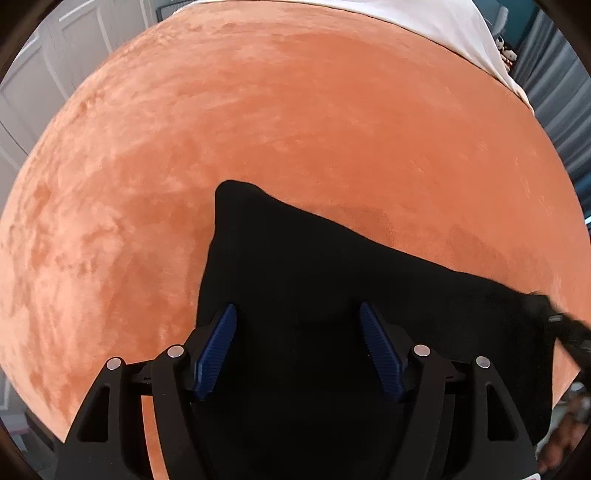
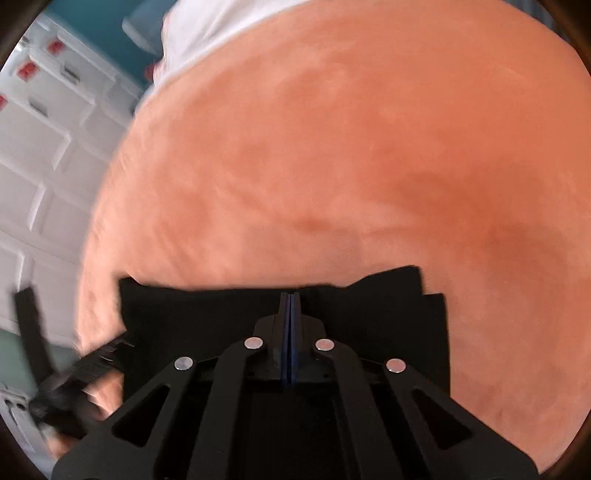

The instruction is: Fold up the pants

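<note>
in the left wrist view, white panelled doors (image 1: 44,74) fill the upper left of the frame, and an orange plush blanket (image 1: 295,129) spreads across nearly everything else, with a white sheet (image 1: 443,22) showing along the upper right edge. the black pants (image 1: 332,277) lie on the blanket in the lower centre of that frame, one corner peaking toward the middle and the cloth running down to the lower right, where a dark blurred strap-like object reaches in at the right edge. the left gripper (image 1: 297,350) hangs over the pants with its blue pads spread wide apart, released, nothing between them. in the right wrist view the white drawers (image 2: 48,110) sit at the upper left, the same blanket (image 2: 351,129) takes the centre and right, and the pants (image 2: 388,306) lie across the lower middle as a flat dark block with a layered edge at its right end, which suggests they are already folded at least once. the right gripper (image 2: 290,299) has its jaws clenched together at the far edge of the cloth; whether fabric is pinched between them cannot be told, since black cloth and black tool merge. the step in hand looks like a late fold or a settling of the stack. the next move likely calls for the left gripper to descend and take an edge, or for both to press the bundle flat and even.
</note>
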Available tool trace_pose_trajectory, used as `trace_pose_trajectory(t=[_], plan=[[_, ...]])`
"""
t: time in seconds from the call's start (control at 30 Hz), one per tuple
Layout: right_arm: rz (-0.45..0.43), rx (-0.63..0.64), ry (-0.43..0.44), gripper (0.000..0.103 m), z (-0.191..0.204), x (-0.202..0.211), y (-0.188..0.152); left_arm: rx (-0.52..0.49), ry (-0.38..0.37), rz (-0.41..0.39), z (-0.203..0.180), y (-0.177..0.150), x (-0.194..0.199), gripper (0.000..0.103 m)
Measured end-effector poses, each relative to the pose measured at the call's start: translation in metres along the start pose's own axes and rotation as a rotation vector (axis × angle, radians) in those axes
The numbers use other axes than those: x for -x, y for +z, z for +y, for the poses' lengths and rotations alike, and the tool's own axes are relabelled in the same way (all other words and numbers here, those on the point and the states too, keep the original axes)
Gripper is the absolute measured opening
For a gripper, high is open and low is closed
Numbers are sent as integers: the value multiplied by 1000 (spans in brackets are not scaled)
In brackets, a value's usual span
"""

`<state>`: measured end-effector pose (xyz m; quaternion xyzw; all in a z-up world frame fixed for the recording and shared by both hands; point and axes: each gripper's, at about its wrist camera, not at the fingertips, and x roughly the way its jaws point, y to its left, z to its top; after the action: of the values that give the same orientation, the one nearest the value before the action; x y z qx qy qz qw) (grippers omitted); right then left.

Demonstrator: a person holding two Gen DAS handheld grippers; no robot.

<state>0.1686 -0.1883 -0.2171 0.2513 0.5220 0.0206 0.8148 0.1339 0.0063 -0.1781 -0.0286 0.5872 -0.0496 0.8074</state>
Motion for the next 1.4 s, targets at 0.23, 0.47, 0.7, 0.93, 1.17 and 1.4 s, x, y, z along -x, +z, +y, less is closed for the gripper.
trace_pose_trajectory(t=[0.23,0.47,0.7,0.93,1.17,1.4], plan=[[11,77,-89,0,1,6,-40,-17,-7,-23,-4,-17,22,67],[-28,161,-13,7,28,57,-81,-70,35,-72,-7,-43,53,67],[20,156,-68,0,2,48,-118,-123,56,-63,-5,-91,65,78],[-69,52,-114,15,-51,102,-128,8,25,22,38,-120,45,86],[-69,394,-309,23,-33,85,-166,-34,97,43,30,-133,48,86],[-115,591,-432,44,-10,50,-171,-49,156,55,24,-143,43,88]])
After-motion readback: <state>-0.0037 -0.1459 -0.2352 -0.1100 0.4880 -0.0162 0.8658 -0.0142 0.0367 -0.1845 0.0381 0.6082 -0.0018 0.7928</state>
